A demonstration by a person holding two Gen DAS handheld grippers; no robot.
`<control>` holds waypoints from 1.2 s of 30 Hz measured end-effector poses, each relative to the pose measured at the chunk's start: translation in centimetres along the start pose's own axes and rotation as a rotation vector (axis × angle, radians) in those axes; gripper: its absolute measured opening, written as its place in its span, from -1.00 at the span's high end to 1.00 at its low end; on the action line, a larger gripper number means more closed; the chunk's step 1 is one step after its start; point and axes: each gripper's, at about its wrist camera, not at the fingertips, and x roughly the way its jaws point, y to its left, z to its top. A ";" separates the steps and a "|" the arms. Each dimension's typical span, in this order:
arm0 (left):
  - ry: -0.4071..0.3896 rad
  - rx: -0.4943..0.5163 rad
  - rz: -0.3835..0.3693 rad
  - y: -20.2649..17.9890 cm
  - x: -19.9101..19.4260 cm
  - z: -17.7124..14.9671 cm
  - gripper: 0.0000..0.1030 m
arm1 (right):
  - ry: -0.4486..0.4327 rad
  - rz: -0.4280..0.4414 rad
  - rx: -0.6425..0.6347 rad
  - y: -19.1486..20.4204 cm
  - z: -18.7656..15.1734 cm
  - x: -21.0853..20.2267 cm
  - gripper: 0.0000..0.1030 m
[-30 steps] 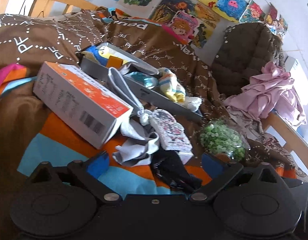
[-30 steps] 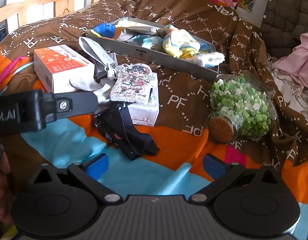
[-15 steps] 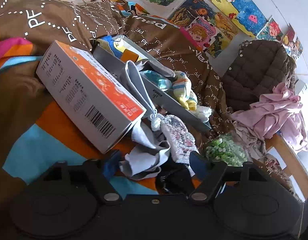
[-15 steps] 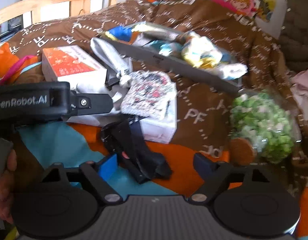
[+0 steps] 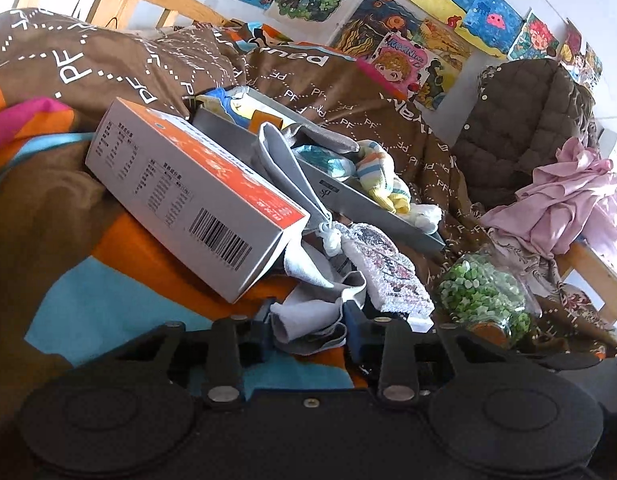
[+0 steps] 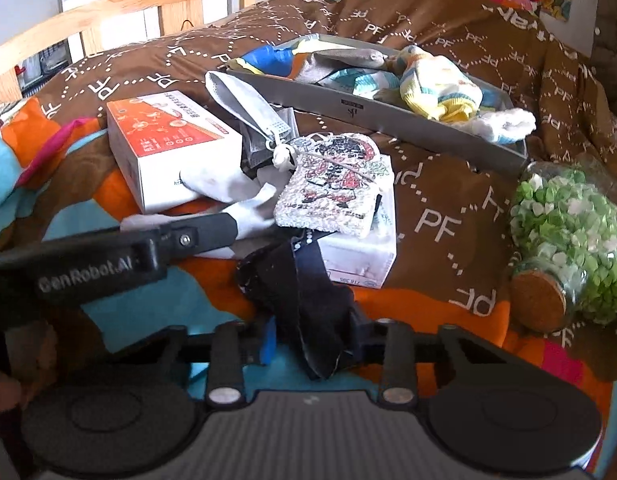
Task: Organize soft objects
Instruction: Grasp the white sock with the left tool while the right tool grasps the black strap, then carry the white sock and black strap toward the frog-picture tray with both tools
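My left gripper [image 5: 308, 328] is shut on a white-grey sock [image 5: 308, 316] lying beside the orange box; the gripper also shows in the right wrist view [image 6: 228, 228], on the sock [image 6: 244, 208]. My right gripper [image 6: 312, 340] is shut on a black sock [image 6: 304, 300] on the bedspread. A grey tray [image 6: 388, 114] behind holds several socks, among them a yellow striped one [image 6: 440, 88]. A patterned pouch [image 6: 336, 184] lies on a small white box [image 6: 360, 256].
An orange-and-white box [image 5: 196, 200] lies at the left of the pile. A corked glass jar of green pieces [image 6: 564, 244] lies at the right. A grey drawstring bag [image 6: 244, 108] leans on the tray. A brown jacket [image 5: 520, 128] and pink cloth [image 5: 564, 200] sit at the far right.
Both grippers moved forward and closed: the left on the white-grey sock, the right on the black sock. Both were open one second ago.
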 end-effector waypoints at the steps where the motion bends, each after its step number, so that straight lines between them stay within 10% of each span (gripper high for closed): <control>1: -0.002 0.009 0.002 -0.1 0.0 -0.1 0.32 | 0.000 0.007 0.015 -0.1 0.1 -0.1 0.49; 17: -0.006 0.081 0.041 -1.1 -0.7 -1.0 0.86 | 0.008 0.084 0.112 -0.5 0.1 -1.7 0.83; 36: -0.031 0.063 0.134 -2.1 -6.0 -2.4 0.90 | -0.221 0.116 0.124 -0.7 0.4 -6.8 0.83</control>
